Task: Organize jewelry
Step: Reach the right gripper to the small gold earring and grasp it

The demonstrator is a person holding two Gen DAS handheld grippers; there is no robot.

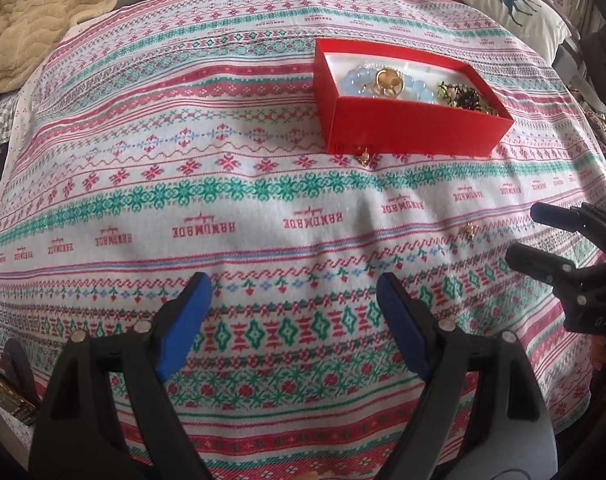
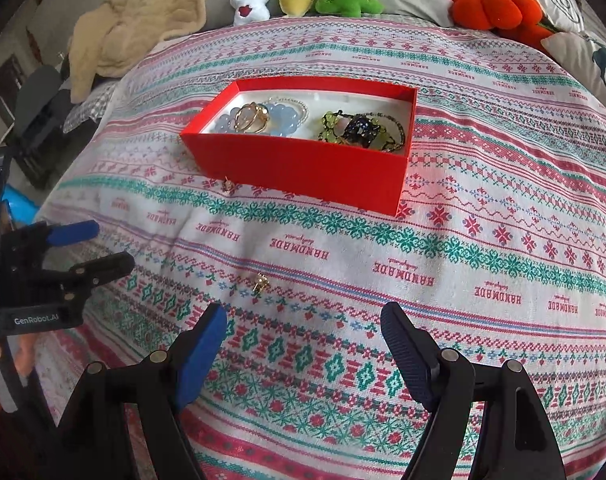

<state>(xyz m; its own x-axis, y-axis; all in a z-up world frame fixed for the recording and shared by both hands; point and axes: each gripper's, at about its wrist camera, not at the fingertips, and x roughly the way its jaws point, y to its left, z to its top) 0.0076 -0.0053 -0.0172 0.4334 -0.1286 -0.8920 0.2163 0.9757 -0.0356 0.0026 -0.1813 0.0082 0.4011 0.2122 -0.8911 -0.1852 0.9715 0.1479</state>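
Red jewelry box (image 2: pixel 303 168) part-filled | both grippers (image 1: pixel 293 312) (image 2: pixel 305 344) gape empty | next: pinch gold earring (image 2: pixel 260 282) near right gripper

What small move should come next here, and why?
Probably bring the right tool, open and empty, forward and slightly left over the small gold earring lying loose on the cloth; it sits nearest, while another piece waits by the red box.
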